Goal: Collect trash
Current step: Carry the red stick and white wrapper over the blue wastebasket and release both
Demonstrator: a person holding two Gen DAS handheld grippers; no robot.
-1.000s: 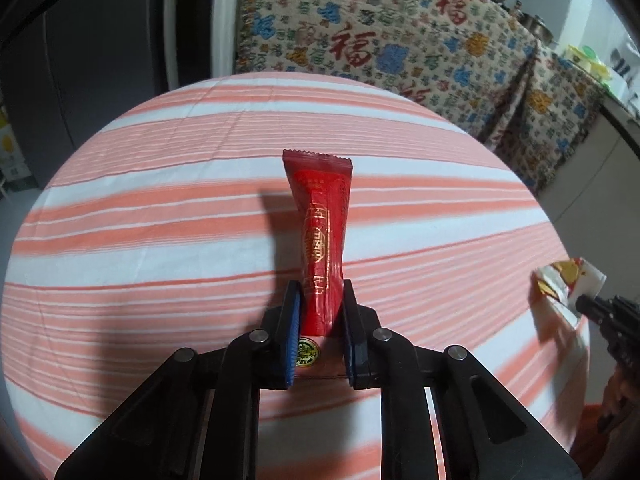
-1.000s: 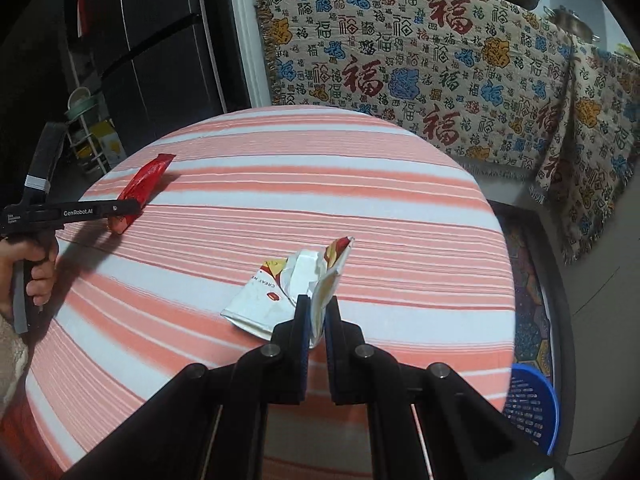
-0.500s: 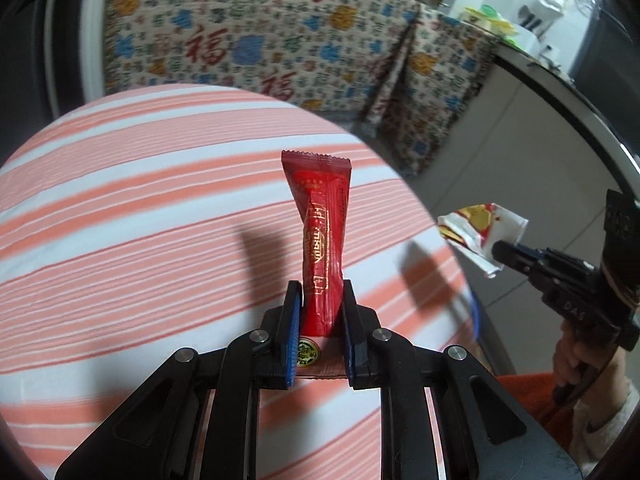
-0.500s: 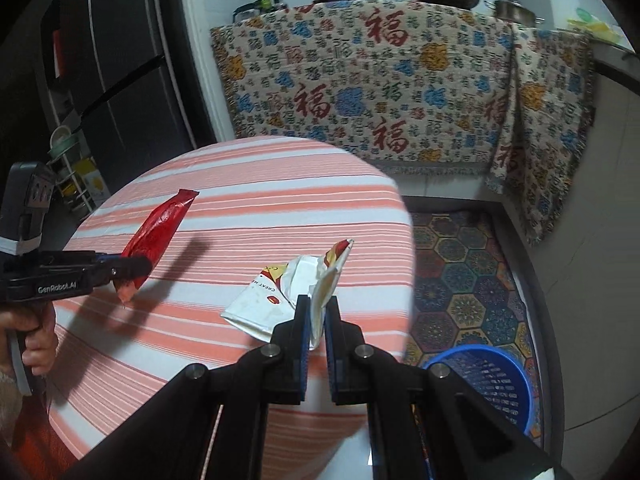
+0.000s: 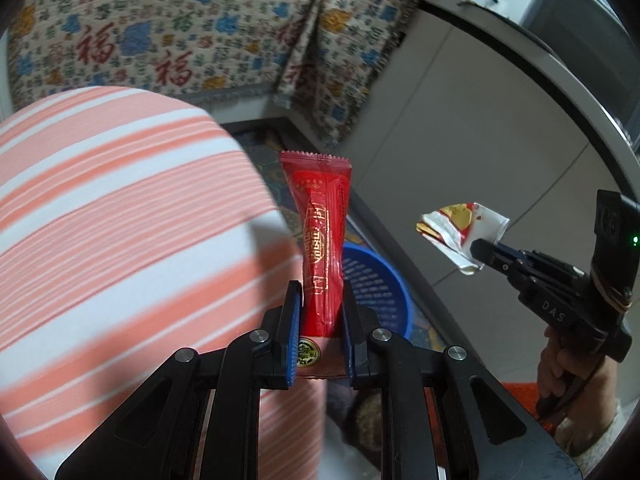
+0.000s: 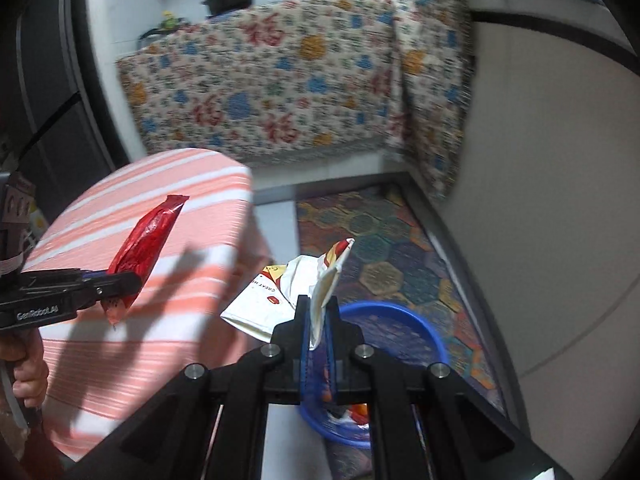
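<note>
My left gripper (image 5: 318,300) is shut on a long red snack wrapper (image 5: 322,240), held upright past the table's edge; it also shows in the right wrist view (image 6: 146,244). My right gripper (image 6: 318,320) is shut on a crumpled white, red and yellow wrapper (image 6: 280,296), held in the air above a blue basket (image 6: 424,328) on the floor. In the left wrist view the right gripper (image 5: 482,250) holds that white wrapper (image 5: 460,232) to the right, and the blue basket (image 5: 380,288) lies behind the red wrapper.
A round table with an orange and white striped cloth (image 5: 120,220) is on the left. A patterned floor mat (image 6: 380,240) lies under the basket. A cloth-covered counter (image 6: 280,92) with pots stands behind. A grey cabinet wall (image 5: 480,140) is at the right.
Both grippers have swung right, off the table and toward the blue basket on the floor, each still holding its wrapper. The basket now shows in both views.
</note>
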